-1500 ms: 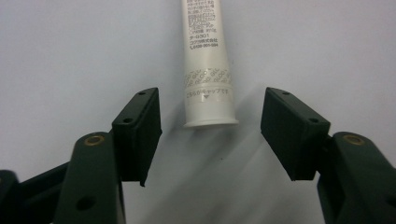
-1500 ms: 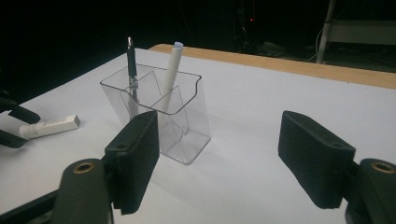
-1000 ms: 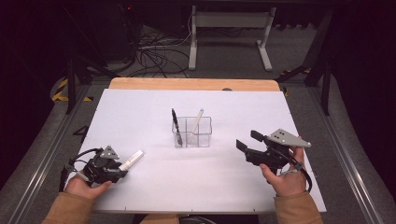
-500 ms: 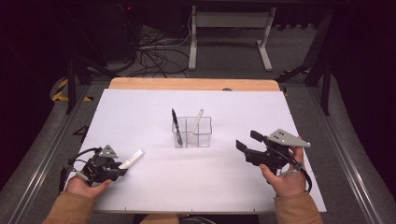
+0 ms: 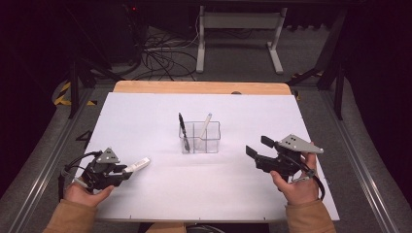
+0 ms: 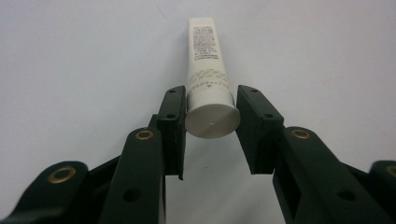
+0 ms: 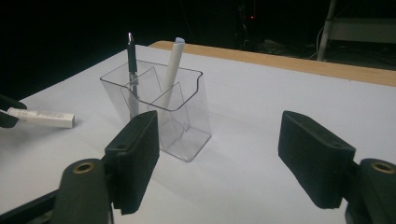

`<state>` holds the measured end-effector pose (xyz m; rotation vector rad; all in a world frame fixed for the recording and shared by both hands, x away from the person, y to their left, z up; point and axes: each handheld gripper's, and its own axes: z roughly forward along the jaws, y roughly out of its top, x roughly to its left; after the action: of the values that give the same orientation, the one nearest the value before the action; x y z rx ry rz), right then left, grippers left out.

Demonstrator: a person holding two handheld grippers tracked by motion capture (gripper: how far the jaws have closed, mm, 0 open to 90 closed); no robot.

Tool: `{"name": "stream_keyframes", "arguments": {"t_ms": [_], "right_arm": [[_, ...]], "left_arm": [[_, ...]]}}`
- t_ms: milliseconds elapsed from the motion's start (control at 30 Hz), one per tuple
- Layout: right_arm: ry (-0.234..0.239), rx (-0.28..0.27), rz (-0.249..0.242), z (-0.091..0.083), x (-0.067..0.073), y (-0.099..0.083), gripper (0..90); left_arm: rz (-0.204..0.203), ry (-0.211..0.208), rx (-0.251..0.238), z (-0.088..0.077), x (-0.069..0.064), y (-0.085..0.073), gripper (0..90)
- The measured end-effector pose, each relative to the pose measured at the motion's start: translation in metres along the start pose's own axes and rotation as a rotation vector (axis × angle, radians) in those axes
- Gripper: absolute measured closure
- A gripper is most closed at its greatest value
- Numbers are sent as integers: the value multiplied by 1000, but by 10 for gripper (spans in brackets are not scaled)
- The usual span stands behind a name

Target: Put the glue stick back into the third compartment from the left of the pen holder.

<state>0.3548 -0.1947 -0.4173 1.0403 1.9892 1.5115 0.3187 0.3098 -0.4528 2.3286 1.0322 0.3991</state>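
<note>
My left tongs (image 6: 210,135) have just been closing on the capped end of the small white tube (image 6: 208,79) at lower left of the desk (image 5: 145,111); it looks light, soft-walled and slippery, so I'd grip the stiff cap, while my right tongs (image 7: 219,158) stand open, empty.

A small white tube (image 6: 208,79) with fine grey print, capped. It lies flat on the white table (image 5: 233,189), cap end clamped between the left gripper's (image 5: 127,171) pads.

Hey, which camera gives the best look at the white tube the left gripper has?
The left gripper view: the tube lies close up between the pads, cap toward the camera, its print visible. The high view shows it small, sticking out of the left gripper. The right gripper view shows it far off at the left edge.
</note>
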Motion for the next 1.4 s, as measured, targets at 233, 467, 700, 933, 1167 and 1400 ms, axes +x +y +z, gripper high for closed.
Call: {"name": "stream_keyframes", "arguments": {"t_ms": [233,467,700,933,1167,1400], "right_arm": [[0,2,2,0,0,-1,302],[-2,3,3,0,0,-1,302],[-3,4,7,1,-1,-1,302],[-4,6,8,0,-1,-1,302],[-9,5,8,0,-1,-1,302],[-12,3,9,-1,-2,-1,302]], "left_arm": [[-16,-16,-20,-5,0,3,652],[-18,-23,-40,-11,-1,7,652],[-20,-15,-79,-19,-1,9,652],[-7,-21,-118,-33,-6,19,652],[14,-34,-150,-47,-12,31,652],[50,-21,-173,-57,-18,47,652]]}}
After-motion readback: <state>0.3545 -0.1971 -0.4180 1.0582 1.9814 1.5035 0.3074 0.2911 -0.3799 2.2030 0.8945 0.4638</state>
